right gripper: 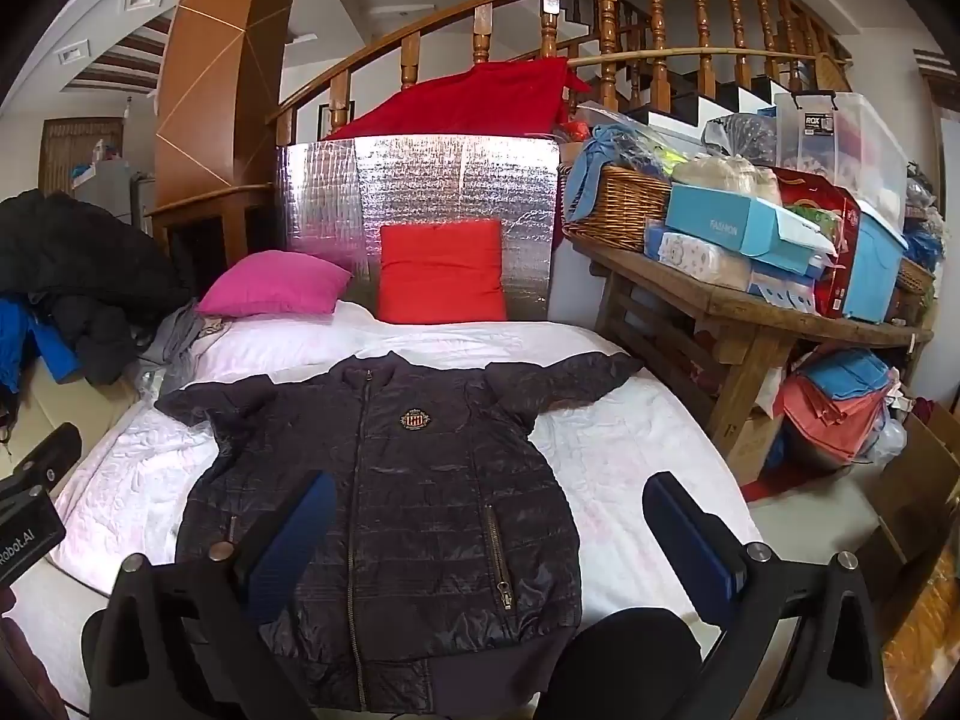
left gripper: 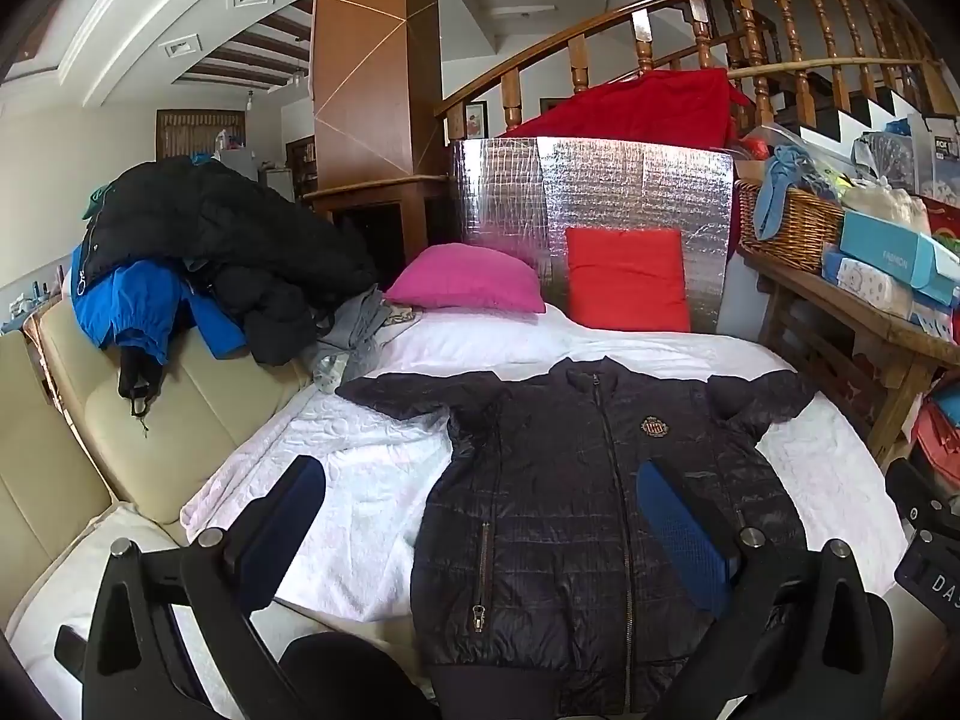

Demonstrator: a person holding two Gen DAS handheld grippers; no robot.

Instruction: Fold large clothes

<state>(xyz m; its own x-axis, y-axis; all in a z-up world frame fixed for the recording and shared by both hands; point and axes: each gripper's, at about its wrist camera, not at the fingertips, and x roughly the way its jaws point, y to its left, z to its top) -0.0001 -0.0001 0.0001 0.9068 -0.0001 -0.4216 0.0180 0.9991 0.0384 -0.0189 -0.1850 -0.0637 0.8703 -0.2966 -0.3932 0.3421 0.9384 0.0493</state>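
A dark quilted zip jacket [left gripper: 576,480] [right gripper: 384,480] with a chest badge lies flat and face up on the white bed cover [left gripper: 360,480] [right gripper: 600,456], sleeves spread out to both sides and hem toward me. My left gripper [left gripper: 483,498] hovers above the jacket's lower left part, jaws wide open with nothing between them. My right gripper [right gripper: 486,510] hovers above the jacket's lower right part, also wide open and holding nothing. Part of the other gripper shows at the edge of each view.
A pink pillow [left gripper: 468,279] and a red cushion [left gripper: 627,279] rest at the bed's head against a silver foil panel [right gripper: 420,186]. A pile of black and blue coats [left gripper: 198,252] sits on the cream sofa at left. A cluttered wooden table [right gripper: 750,312] stands at right.
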